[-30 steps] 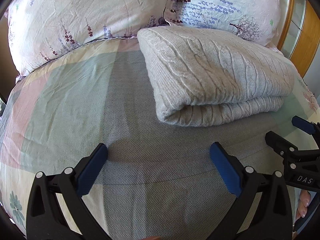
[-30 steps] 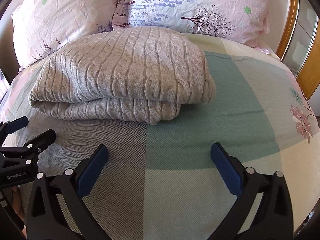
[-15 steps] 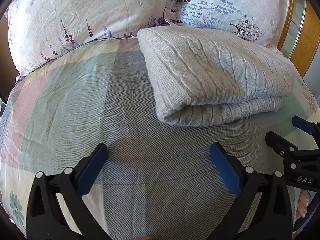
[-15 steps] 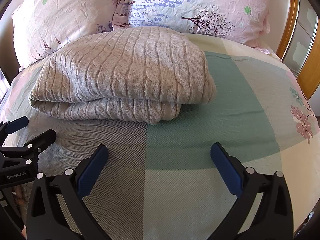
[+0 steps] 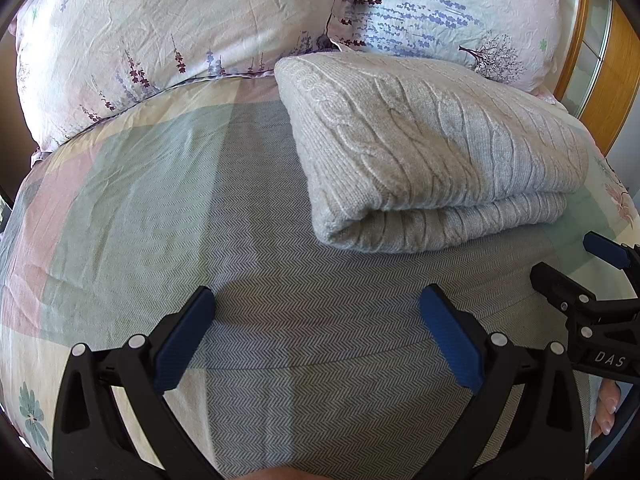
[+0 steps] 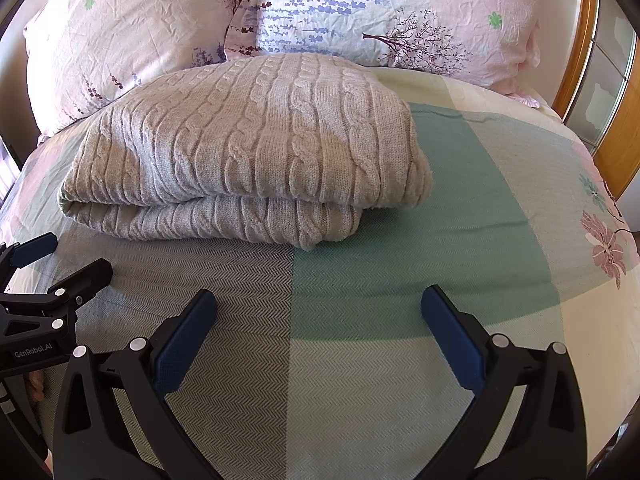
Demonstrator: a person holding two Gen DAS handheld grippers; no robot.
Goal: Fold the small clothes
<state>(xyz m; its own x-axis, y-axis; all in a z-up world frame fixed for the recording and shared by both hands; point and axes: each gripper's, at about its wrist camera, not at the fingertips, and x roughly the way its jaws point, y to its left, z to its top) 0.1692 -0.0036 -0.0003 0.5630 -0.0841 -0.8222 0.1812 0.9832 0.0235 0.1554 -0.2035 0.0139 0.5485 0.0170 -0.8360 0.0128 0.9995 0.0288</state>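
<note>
A beige cable-knit sweater lies folded in a thick bundle on the bed; it also shows in the right wrist view. My left gripper is open and empty, hovering over the bedspread in front of the sweater's left end. My right gripper is open and empty, in front of the sweater's right end. Each gripper shows at the edge of the other's view: the right one in the left wrist view, the left one in the right wrist view. Neither touches the sweater.
The bedspread has green, pink and cream blocks, seen also in the right wrist view. Two floral pillows stand behind the sweater. A wooden frame runs along the right.
</note>
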